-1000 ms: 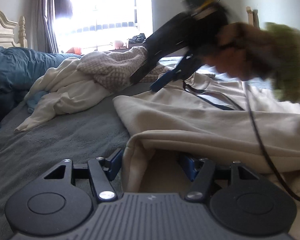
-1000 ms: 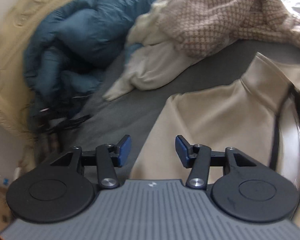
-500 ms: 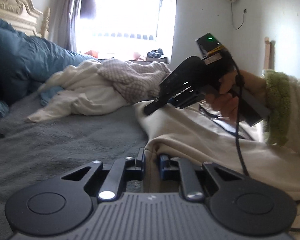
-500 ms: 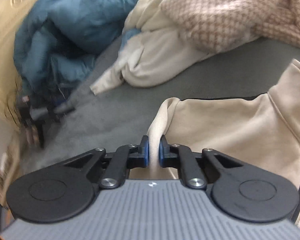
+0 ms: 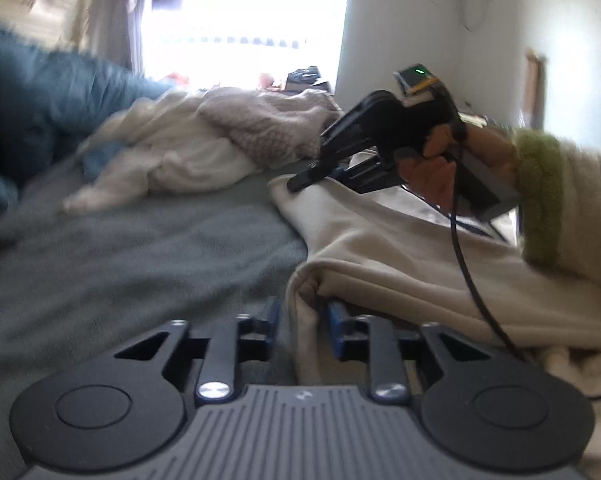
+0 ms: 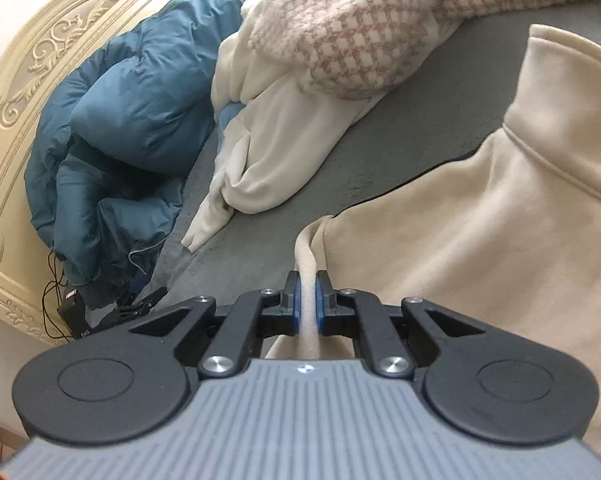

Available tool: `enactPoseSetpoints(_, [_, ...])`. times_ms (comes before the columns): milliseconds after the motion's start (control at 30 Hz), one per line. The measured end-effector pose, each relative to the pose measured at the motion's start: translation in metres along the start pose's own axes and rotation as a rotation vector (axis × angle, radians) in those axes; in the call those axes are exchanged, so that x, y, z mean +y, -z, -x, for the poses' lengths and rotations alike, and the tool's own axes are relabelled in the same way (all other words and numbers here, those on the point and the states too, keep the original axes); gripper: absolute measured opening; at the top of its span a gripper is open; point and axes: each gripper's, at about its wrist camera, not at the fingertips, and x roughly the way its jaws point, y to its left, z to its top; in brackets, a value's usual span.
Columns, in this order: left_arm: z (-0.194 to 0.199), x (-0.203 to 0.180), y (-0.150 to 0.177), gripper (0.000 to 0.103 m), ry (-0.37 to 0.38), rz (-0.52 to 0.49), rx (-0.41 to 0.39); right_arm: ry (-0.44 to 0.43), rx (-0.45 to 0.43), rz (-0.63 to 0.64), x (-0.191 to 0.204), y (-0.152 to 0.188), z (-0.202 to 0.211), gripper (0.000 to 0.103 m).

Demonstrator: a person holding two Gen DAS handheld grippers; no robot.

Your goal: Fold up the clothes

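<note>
Your cream sweatshirt (image 6: 480,220) lies spread on the grey bed (image 5: 140,248), its body running away to the right of both tongs. The right tongs (image 6: 305,300) are clenched on a raised edge fold. The left tongs (image 5: 302,314) straddle another edge fold, jaws opening, pads not pressing. Ahead and left of both tongs sit a white garment (image 6: 268,148) and checked knit (image 6: 348,28).
</note>
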Motion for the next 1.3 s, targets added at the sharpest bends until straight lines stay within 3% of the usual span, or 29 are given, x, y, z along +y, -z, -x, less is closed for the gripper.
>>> enactPoseSetpoints(100, [-0.005, -0.009, -0.006, 0.042, -0.010, -0.129, -0.023, 0.006, 0.008, 0.012, 0.002, -0.002, 0.001, 0.006])
enactPoseSetpoints(133, [-0.008, -0.011, -0.007, 0.041, -0.012, -0.158, -0.028, 0.009, 0.010, 0.016, 0.002, -0.002, 0.001, 0.006])
enactPoseSetpoints(167, [-0.010, -0.013, -0.008, 0.033, -0.015, -0.183, -0.035, 0.009, 0.010, 0.018, 0.002, -0.002, 0.001, 0.006])
enactPoseSetpoints(233, [-0.008, -0.014, -0.006, 0.017, -0.006, -0.184, -0.059, 0.013, -0.001, 0.029, 0.004, -0.001, 0.001, 0.006])
enactPoseSetpoints(267, [-0.008, -0.014, -0.006, 0.016, -0.013, -0.187, -0.068, 0.012, -0.013, 0.039, 0.005, 0.000, 0.002, 0.006])
enactPoseSetpoints(367, [-0.006, -0.019, -0.003, 0.014, -0.066, -0.188, -0.074, 0.013, -0.043, 0.071, 0.007, 0.002, 0.000, 0.005])
enactPoseSetpoints(567, [-0.020, -0.026, 0.000, 0.014, -0.127, -0.182, 0.035, 0.069, -0.051, 0.118, 0.009, 0.006, -0.025, 0.004])
enactPoseSetpoints(667, [-0.020, -0.023, 0.000, 0.014, -0.114, -0.165, 0.054, 0.092, -0.063, 0.135, 0.015, -0.001, -0.021, 0.005])
enactPoseSetpoints(733, [-0.019, -0.017, 0.002, 0.014, -0.091, -0.134, 0.059, 0.140, -0.129, 0.191, 0.027, -0.005, -0.001, 0.008])
enactPoseSetpoints(800, [-0.018, -0.012, 0.002, 0.014, -0.073, -0.108, 0.058, 0.113, -0.158, 0.277, 0.046, -0.006, 0.026, 0.009])
enactPoseSetpoints(1000, [-0.017, -0.005, 0.004, 0.014, -0.045, -0.076, 0.050, -0.033, 0.202, 0.678, 0.105, 0.060, 0.036, 0.008])
enactPoseSetpoints(1133, [-0.019, -0.007, 0.004, 0.014, -0.059, -0.094, 0.052, 0.087, 0.255, 0.739, 0.089, 0.074, -0.011, 0.001])
enactPoseSetpoints(1300, [-0.018, -0.004, 0.003, 0.017, -0.048, -0.079, 0.052, 0.247, -0.004, 0.411, 0.043, 0.010, -0.019, 0.003])
